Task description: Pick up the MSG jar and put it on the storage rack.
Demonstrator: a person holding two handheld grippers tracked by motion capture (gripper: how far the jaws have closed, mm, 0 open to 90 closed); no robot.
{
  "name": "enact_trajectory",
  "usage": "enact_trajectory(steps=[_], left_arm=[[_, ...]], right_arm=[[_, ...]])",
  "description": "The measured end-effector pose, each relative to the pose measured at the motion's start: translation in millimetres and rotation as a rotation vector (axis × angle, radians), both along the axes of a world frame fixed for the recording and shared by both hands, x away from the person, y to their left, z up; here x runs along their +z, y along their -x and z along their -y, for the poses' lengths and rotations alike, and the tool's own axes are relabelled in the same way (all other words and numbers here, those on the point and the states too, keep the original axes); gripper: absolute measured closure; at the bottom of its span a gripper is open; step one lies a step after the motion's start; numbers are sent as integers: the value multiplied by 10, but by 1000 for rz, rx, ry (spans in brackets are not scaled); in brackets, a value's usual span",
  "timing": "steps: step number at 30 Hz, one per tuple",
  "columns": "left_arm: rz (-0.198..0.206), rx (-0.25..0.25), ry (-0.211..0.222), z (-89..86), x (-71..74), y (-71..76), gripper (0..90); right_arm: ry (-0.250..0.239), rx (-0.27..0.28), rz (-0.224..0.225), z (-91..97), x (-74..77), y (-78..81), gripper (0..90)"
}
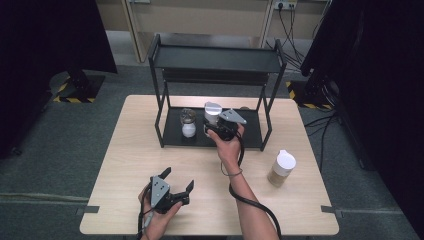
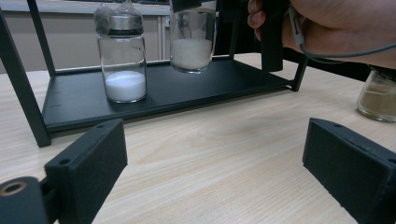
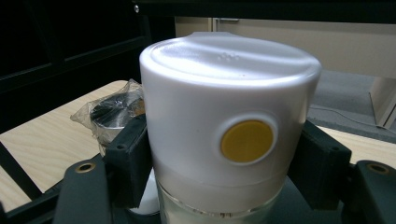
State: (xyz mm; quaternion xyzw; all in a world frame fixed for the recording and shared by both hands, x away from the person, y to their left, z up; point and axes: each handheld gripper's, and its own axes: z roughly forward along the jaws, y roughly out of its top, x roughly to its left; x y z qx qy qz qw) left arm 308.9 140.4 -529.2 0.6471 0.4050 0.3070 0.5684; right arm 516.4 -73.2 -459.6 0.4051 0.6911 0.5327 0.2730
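Observation:
My right gripper (image 1: 220, 126) is shut on a glass jar with a white lid (image 1: 212, 113), held over the lower shelf of a black rack (image 1: 250, 141). In the right gripper view the black pads (image 3: 131, 158) press on both sides of the lid (image 3: 229, 107), which bears a yellow dot. The left gripper view shows this jar (image 2: 193, 42), part full of white grains, at or just above the shelf (image 2: 187, 95); I cannot tell if it touches. Left of it stands a second jar (image 1: 188, 123) (image 2: 122, 60) (image 3: 114, 109) of white powder with a plastic-wrapped cap. My left gripper (image 1: 177, 184) (image 2: 215, 163) rests open near the table's front edge.
A jar of brown powder with a white lid (image 1: 281, 168) (image 2: 380, 95) stands on the table right of the rack. The rack's upper shelf (image 1: 215, 59) overhangs the lower one. Dark stands and cables lie on the floor beyond the wooden table (image 1: 130, 150).

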Motion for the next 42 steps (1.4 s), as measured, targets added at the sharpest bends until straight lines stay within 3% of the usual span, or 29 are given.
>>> enact_trajectory(steps=[42], left_arm=[[1, -3, -10, 2, 1, 4, 59]], right_arm=[[24, -34, -35, -83, -166, -205, 308]])
